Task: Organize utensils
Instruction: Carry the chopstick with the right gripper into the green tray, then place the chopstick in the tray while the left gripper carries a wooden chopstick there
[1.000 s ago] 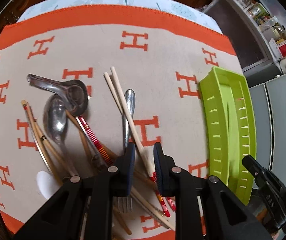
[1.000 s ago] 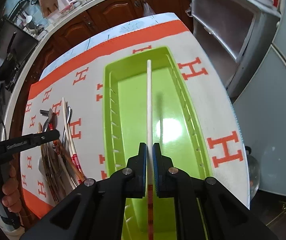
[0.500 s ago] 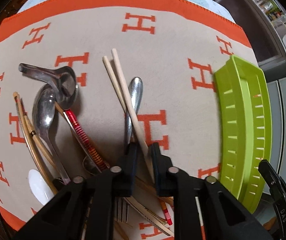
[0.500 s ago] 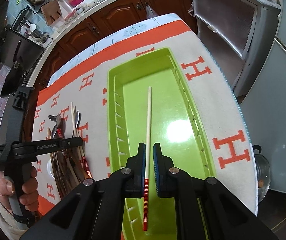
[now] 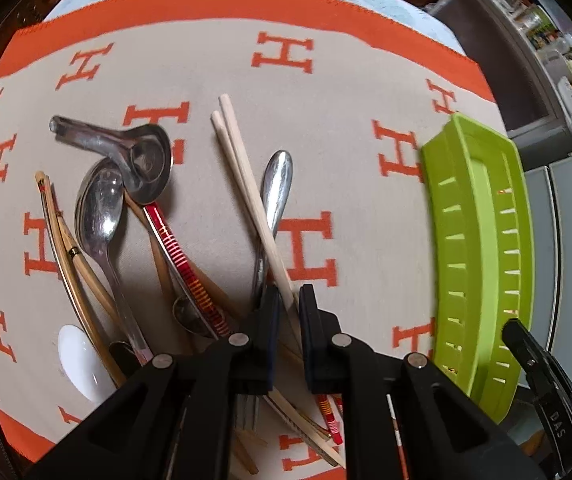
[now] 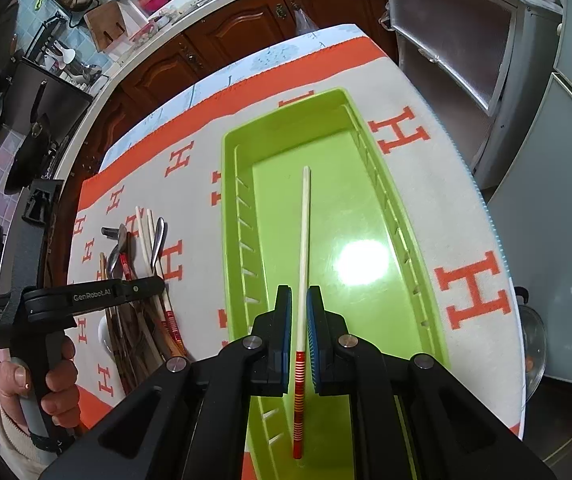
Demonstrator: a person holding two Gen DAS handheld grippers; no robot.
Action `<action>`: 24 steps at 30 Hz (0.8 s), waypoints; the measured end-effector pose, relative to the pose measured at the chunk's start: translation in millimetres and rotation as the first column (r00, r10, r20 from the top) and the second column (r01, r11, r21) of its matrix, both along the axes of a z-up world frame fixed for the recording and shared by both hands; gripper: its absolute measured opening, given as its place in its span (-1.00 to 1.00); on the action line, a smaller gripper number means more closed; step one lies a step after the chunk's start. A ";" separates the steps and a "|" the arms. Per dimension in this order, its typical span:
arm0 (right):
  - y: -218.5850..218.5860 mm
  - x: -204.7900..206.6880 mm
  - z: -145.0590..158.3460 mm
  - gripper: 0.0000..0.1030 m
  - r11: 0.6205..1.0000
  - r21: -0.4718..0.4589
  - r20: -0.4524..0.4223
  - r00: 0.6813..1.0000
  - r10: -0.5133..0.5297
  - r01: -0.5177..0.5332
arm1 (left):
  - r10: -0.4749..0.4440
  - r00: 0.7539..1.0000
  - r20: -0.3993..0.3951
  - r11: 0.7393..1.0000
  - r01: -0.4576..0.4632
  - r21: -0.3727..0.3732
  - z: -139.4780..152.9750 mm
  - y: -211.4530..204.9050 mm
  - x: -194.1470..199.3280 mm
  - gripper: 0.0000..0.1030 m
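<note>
Orange-bordered cloth (image 5: 349, 128) printed with H marks covers the table. At its nine o'clock side lies the utensil pile (image 5: 134, 248); the green tray (image 6: 365, 152) sits at three o'clock. Over the pile, the left gripper (image 5: 286, 308) has just been closing and now pinches a pale chopstick (image 5: 246, 184). Over the tray, the right gripper (image 6: 297, 316) is clamped on a red-banded chopstick (image 6: 303, 240).

The left gripper (image 5: 286, 312) covers the lower ends of the pale chopsticks (image 5: 246, 184) and fork (image 5: 246, 412), and the green tray (image 5: 481, 248) hides its own floor.
</note>
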State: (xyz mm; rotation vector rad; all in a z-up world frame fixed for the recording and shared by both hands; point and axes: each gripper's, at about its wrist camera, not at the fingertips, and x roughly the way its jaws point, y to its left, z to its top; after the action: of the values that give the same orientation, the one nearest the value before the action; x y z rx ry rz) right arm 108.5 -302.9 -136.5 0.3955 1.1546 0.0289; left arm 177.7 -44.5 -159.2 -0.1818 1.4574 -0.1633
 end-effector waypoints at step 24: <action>-19.7 -29.9 25.6 -0.85 0.998 0.021 0.064 0.996 -0.067 0.065 | -0.199 0.971 0.132 0.927 0.230 -0.297 110.5 -72.3 -38.8 -0.93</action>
State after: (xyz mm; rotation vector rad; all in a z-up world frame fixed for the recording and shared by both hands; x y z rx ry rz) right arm 78.5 -322.6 -110.9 0.4459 1.0775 -0.0052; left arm 139.0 -116.8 -48.7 -0.2656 1.3438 -0.5760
